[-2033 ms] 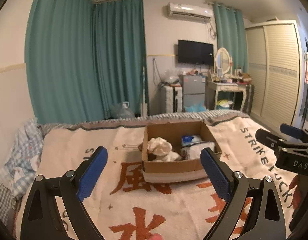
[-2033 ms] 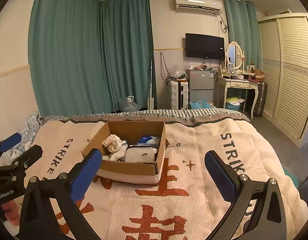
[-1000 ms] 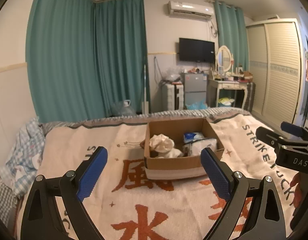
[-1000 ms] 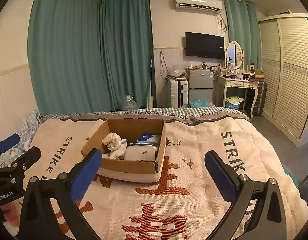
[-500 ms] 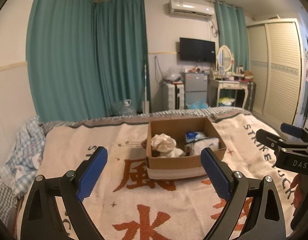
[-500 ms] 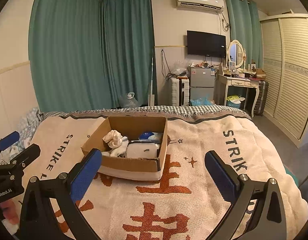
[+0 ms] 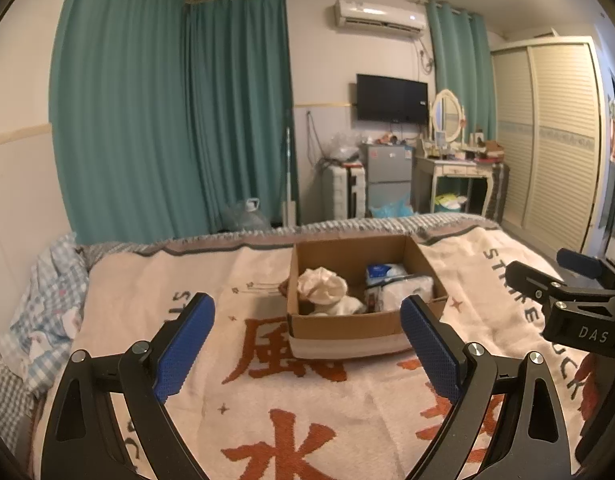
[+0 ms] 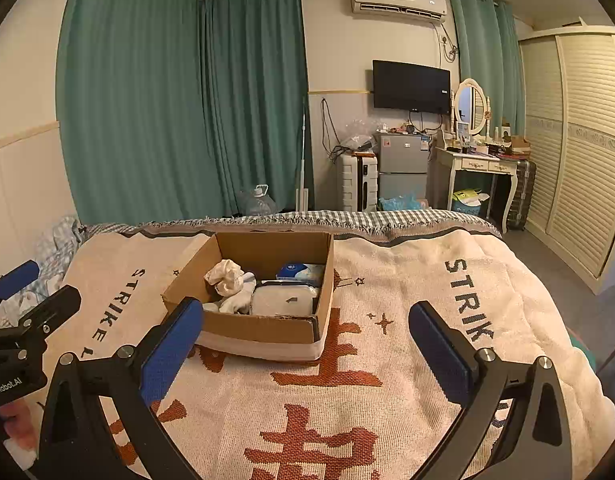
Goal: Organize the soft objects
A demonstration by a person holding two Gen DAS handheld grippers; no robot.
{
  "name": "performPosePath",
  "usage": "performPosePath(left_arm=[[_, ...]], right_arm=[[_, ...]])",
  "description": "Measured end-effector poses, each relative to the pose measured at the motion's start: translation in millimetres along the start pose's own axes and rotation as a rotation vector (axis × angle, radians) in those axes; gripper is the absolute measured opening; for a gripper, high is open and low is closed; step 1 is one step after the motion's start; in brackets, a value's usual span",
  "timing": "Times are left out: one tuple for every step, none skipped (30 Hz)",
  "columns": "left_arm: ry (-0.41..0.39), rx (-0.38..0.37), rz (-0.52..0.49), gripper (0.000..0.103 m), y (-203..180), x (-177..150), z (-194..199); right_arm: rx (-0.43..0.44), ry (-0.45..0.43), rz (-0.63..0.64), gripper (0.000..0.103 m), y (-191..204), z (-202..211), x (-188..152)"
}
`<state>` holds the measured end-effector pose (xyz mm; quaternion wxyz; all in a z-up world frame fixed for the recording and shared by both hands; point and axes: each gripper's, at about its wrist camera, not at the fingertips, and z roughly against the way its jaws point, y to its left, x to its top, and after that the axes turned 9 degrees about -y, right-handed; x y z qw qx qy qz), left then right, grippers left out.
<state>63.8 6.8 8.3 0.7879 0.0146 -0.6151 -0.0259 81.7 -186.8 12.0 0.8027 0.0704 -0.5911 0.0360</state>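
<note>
Both grippers are held wide apart w/ nothing gripped: left gripper (image 7: 307, 344), right gripper (image 8: 305, 344). Soft objects are seen inside the cardboard box (image 8: 263, 330) on the printed blanket (image 8: 407, 280): cream crumpled cloth (image 8: 225, 276), white sock-like bundle (image 8: 237, 300), white tissue pack (image 8: 283, 300), blue-white pack (image 8: 301, 270). Risk, as judged: box could be shoved or tipped on the soft bedding if a finger catches the near wall; cloth may be snagged w/ the bundle. Vs 2 s ago: box is viewed slightly farther off, contents unchanged.
</note>
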Motion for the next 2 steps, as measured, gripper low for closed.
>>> performPosePath(left_arm=[[0.000,-0.003,0.003,0.096,-0.6,0.6,0.5],[0.001,-0.002,0.005,0.096,-1.3,1.0,1.0]], right_arm=[[0.000,0.000,0.000,0.103,0.0,0.0,0.0],[-0.003,0.000,0.001,0.103,-0.4,0.5,0.2]])
